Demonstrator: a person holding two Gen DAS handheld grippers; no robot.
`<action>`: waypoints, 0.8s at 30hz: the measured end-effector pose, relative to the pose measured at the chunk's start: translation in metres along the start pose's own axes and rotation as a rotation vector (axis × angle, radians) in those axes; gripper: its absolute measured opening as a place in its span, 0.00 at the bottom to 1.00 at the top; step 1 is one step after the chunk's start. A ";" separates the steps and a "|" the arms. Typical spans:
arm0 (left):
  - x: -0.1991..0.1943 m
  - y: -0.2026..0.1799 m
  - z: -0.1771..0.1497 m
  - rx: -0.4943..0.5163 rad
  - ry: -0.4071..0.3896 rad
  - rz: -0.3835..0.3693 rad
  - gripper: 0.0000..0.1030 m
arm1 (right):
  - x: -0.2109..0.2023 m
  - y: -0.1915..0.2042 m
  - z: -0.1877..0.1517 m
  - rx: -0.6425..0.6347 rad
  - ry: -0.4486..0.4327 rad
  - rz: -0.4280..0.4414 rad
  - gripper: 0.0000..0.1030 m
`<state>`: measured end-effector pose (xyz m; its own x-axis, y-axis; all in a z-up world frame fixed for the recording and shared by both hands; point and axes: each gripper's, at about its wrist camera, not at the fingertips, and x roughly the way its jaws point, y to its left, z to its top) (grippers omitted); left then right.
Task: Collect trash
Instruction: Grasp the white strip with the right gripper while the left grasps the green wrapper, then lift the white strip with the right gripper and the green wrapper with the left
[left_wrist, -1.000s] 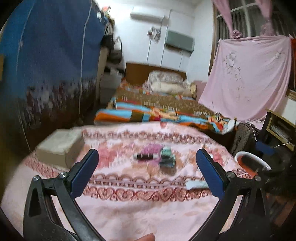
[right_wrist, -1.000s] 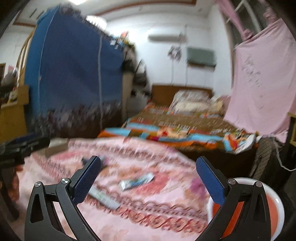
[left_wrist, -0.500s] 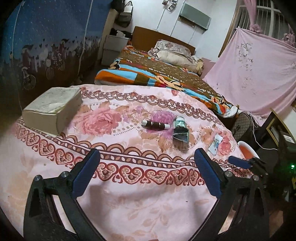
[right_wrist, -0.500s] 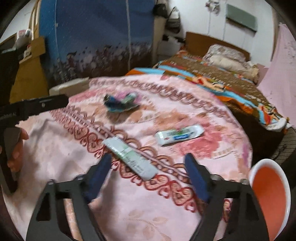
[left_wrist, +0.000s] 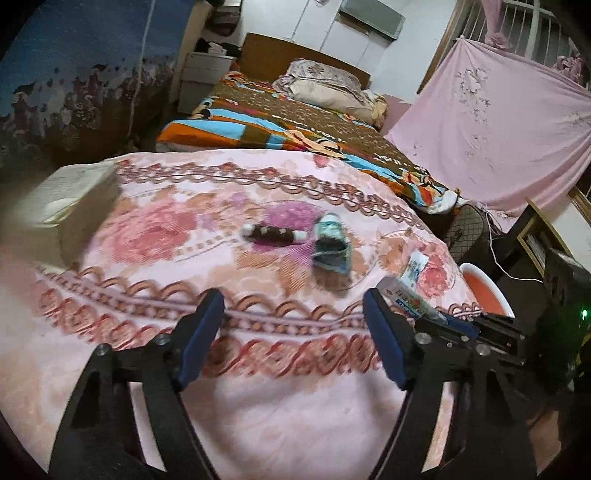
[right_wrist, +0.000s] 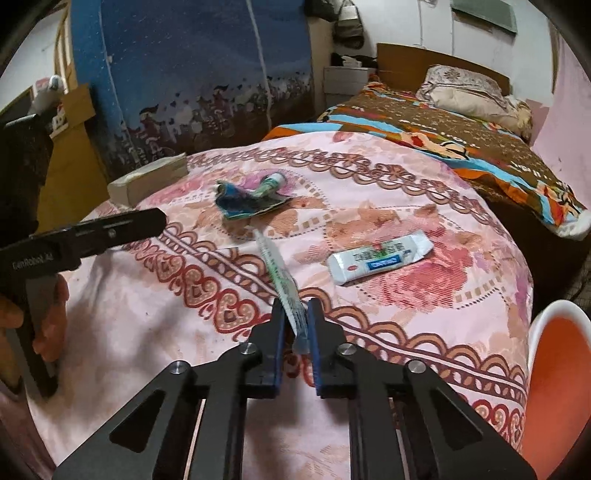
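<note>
Right wrist: flat tube (right_wrist: 282, 280) pinched inside right claw (right_wrist: 295, 325).

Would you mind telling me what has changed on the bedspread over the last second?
The right gripper came down and shut on the near end of the long flat wrapper, which now angles up off the bedspread. The left gripper dipped toward the bed; its jaws are closing on nothing. The white tube, crumpled blue wrapper and orange bin stayed put.
</note>
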<state>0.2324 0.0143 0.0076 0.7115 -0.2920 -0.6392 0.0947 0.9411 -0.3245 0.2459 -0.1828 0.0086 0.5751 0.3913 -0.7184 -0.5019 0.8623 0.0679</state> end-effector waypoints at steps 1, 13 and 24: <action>0.003 -0.003 0.002 0.003 0.001 -0.001 0.55 | 0.000 -0.003 0.000 0.015 -0.003 -0.015 0.08; 0.044 -0.025 0.020 0.025 0.032 0.006 0.36 | -0.006 -0.047 -0.005 0.243 -0.035 -0.012 0.08; 0.031 -0.023 0.015 0.030 0.009 0.001 0.10 | -0.006 -0.042 -0.002 0.234 -0.024 -0.018 0.12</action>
<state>0.2624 -0.0143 0.0056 0.7054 -0.2921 -0.6459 0.1149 0.9462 -0.3024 0.2627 -0.2223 0.0089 0.5989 0.3806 -0.7046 -0.3294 0.9190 0.2164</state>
